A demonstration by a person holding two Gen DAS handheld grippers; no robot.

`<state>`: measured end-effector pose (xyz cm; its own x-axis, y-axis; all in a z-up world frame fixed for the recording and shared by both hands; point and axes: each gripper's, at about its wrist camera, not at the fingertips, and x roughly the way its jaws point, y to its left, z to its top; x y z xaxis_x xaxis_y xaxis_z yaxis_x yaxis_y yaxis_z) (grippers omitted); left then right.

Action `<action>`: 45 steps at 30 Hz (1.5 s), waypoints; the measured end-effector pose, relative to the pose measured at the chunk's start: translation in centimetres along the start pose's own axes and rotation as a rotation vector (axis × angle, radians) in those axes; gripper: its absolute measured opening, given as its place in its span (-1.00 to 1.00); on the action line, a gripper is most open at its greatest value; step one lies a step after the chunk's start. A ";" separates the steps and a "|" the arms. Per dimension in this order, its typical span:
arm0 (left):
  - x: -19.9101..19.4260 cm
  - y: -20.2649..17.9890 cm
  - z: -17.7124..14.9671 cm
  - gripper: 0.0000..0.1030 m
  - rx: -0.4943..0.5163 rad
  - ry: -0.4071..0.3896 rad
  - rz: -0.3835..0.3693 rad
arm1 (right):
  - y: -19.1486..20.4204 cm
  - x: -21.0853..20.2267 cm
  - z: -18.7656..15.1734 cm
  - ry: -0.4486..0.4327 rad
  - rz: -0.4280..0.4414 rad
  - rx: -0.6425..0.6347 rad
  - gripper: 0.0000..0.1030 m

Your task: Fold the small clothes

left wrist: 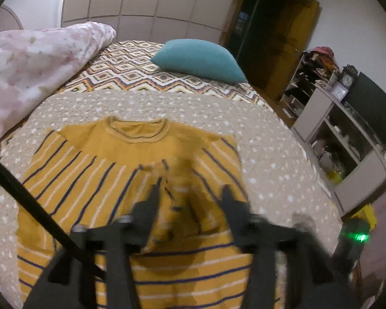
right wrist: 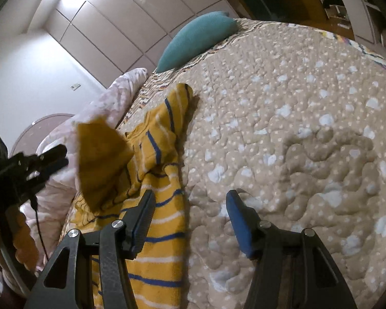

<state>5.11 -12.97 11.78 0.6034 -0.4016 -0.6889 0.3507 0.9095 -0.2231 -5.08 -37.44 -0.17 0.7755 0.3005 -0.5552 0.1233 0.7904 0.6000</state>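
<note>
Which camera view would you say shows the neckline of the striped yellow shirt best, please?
The left wrist view: the yellow shirt lies spread on the quilt with its ribbed neckline fully visible. In the right wrist view the shirt is seen edge-on and bunched, so the neckline cannot be made out.

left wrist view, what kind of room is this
Most likely a home bedroom: a bed with a beige dotted quilt, a teal pillow and a bunched floral duvet, with tall wardrobe doors behind.
</note>
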 end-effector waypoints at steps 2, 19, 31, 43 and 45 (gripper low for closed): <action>-0.6 1.2 -1.1 0.12 0.009 -0.011 0.041 | -0.2 0.3 0.1 0.017 0.011 -0.003 0.27; -2.2 17.8 -12.4 0.43 -0.199 0.025 0.276 | 7.4 -3.0 0.3 -0.085 -0.112 -0.209 0.21; -2.3 16.9 -13.0 0.71 -0.173 0.002 0.216 | 12.4 10.9 4.1 0.127 -0.301 -0.347 0.08; -2.3 17.1 -13.0 0.71 -0.176 0.007 0.214 | 11.1 6.6 5.2 0.062 -0.366 -0.329 -0.86; -2.3 17.0 -13.0 0.71 -0.172 0.009 0.217 | 10.3 6.7 4.8 0.071 -0.391 -0.334 -0.80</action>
<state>0.39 4.80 0.56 0.6442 -0.1950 -0.7396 0.0866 0.9793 -0.1828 4.36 -29.88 5.06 0.6657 -0.0251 -0.7458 0.1818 0.9748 0.1295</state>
